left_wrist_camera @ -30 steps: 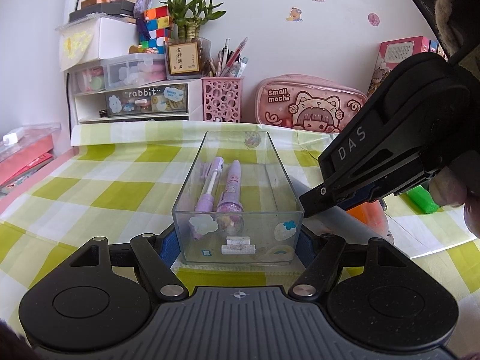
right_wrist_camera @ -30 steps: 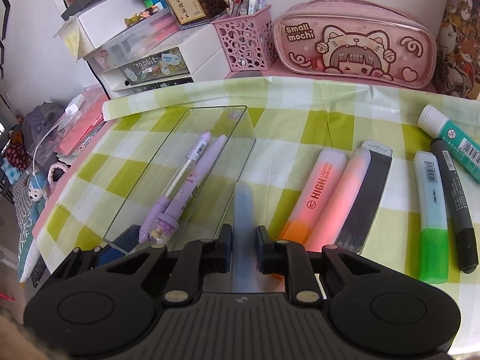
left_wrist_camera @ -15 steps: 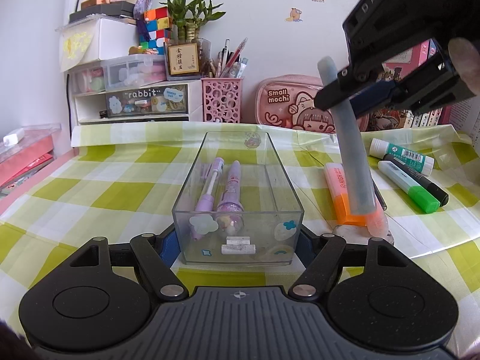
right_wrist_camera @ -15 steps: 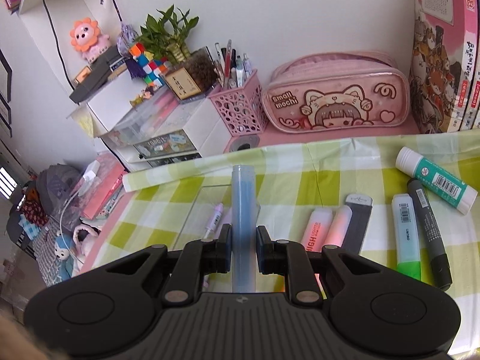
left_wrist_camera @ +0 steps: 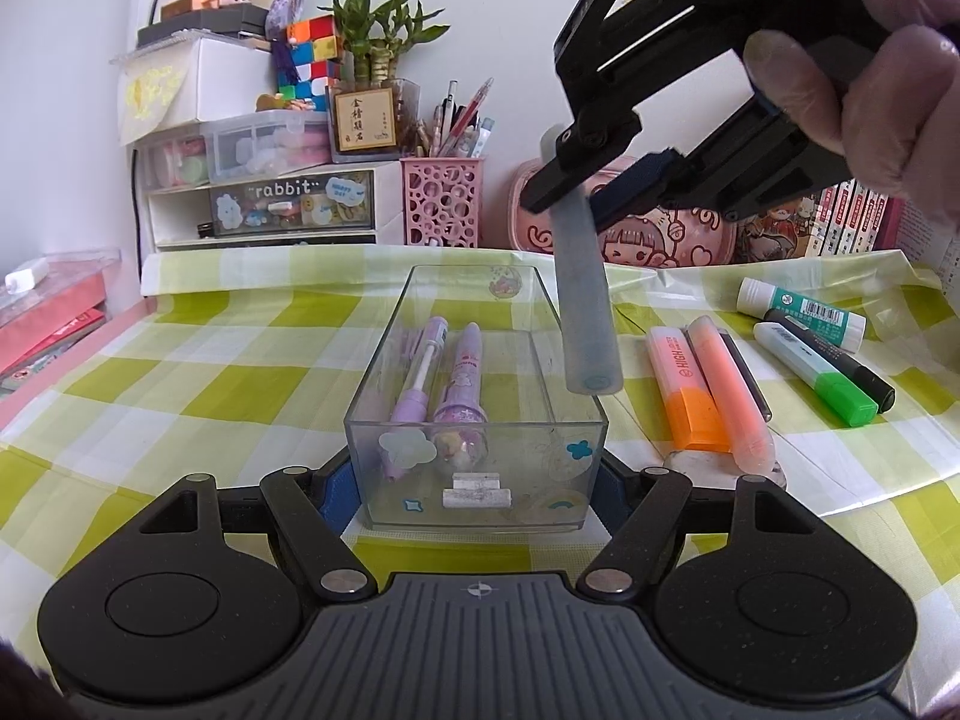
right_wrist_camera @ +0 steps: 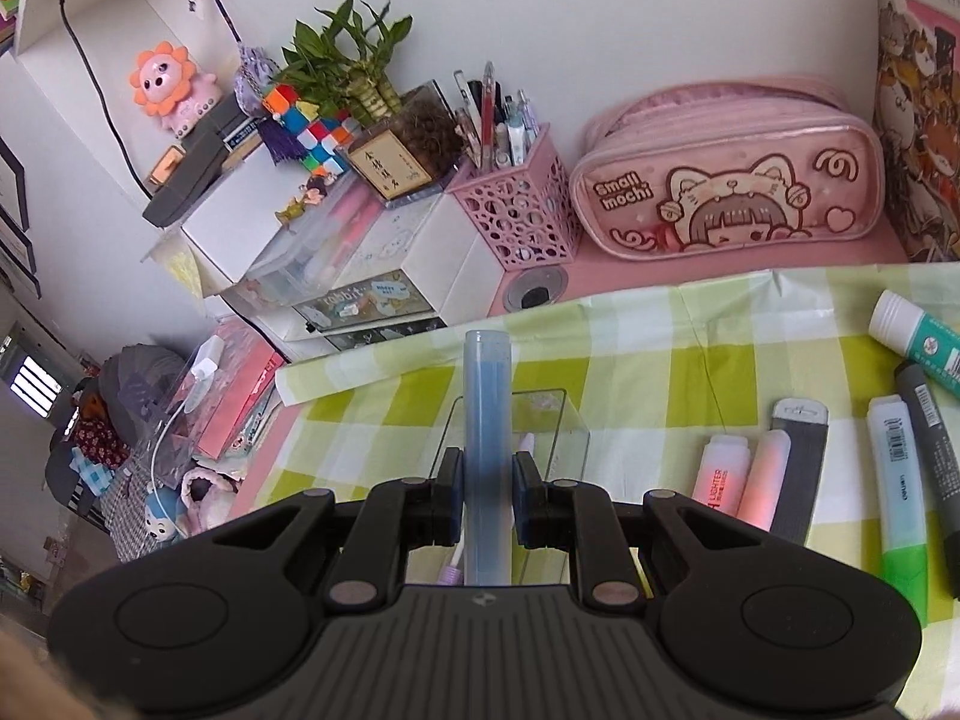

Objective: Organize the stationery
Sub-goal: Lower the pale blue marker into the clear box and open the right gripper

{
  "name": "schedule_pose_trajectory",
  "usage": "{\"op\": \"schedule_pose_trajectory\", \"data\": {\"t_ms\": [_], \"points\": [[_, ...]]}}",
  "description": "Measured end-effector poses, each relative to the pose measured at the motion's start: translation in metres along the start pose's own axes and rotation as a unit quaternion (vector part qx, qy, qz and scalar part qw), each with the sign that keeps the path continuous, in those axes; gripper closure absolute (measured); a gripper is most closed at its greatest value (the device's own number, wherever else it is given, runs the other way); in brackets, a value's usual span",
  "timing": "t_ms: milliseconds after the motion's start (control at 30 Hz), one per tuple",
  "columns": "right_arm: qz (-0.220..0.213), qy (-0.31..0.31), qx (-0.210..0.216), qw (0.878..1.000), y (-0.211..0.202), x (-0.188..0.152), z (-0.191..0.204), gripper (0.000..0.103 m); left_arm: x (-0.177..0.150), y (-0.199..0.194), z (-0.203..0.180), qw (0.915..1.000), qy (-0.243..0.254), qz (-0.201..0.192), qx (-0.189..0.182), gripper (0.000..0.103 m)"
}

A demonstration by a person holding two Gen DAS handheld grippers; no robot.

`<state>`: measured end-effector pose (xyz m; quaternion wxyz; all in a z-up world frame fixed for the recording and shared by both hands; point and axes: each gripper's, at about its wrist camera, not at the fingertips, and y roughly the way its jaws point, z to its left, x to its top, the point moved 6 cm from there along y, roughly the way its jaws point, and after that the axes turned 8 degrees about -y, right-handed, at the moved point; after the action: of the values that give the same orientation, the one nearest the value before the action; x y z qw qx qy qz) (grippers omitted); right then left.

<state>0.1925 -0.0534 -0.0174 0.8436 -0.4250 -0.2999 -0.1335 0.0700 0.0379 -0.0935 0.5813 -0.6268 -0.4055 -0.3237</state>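
- Raised off the checked cloth since a second ago, the pale blue-grey tube [left_wrist_camera: 581, 294] now hangs in the air, clamped in the right gripper [right_wrist_camera: 487, 501], whereas earlier it lay flat on the table beside the orange highlighter [left_wrist_camera: 684, 387]
- Its long axis runs steeply, close to upright with a slight tilt: the upper end sticks out above the black fingers [left_wrist_camera: 555, 180], the lower round end points down toward the right rim of the clear plastic box [left_wrist_camera: 477, 468]
- From the right wrist camera the tube runs straight ahead between the two pads, both pressing its sides, its far end aimed toward the back of the desk
- Left gripper [left_wrist_camera: 477, 474] has not shifted; its fingers are clenched on the near end of the clear plastic box, one on each side wall
- Inside the box two purple pens [left_wrist_camera: 447, 378] lie side by side along its length, caps toward the near wall
- Right of the box on the green-checked tablecloth [left_wrist_camera: 180, 384] lie the orange highlighter, a peach highlighter [left_wrist_camera: 729, 390], a green highlighter [left_wrist_camera: 816, 369], a black marker [left_wrist_camera: 840, 360] and a glue stick [left_wrist_camera: 801, 312], all roughly parallel
- A gloved hand [left_wrist_camera: 888, 60] holds the right gripper's body
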Motion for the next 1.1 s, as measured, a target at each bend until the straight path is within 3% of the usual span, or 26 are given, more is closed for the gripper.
{"op": "schedule_pose_trajectory", "data": {"t_ms": [200, 400, 667, 1100], "points": [[0.017, 0.003, -0.004, 1.0, 0.019, -0.009, 0.001, 0.084, 0.0, 0.0, 0.0, 1.0, 0.0, 0.0, 0.0, 0.03], [0.006, 0.031, -0.003, 1.0, 0.023, -0.003, 0.0, 0.084, 0.0, 0.0, 0.0, 1.0, 0.0, 0.0, 0.0, 0.03], [0.036, 0.002, -0.036, 0.999, 0.04, -0.008, 0.001, 0.084, 0.0, 0.0, 0.0, 1.0, 0.0, 0.0, 0.0, 0.03], [0.056, -0.026, -0.049, 0.997, 0.046, -0.011, 0.007, 0.082, 0.0, 0.002, -0.001, 1.0, 0.001, -0.001, -0.001, 0.03]]}}
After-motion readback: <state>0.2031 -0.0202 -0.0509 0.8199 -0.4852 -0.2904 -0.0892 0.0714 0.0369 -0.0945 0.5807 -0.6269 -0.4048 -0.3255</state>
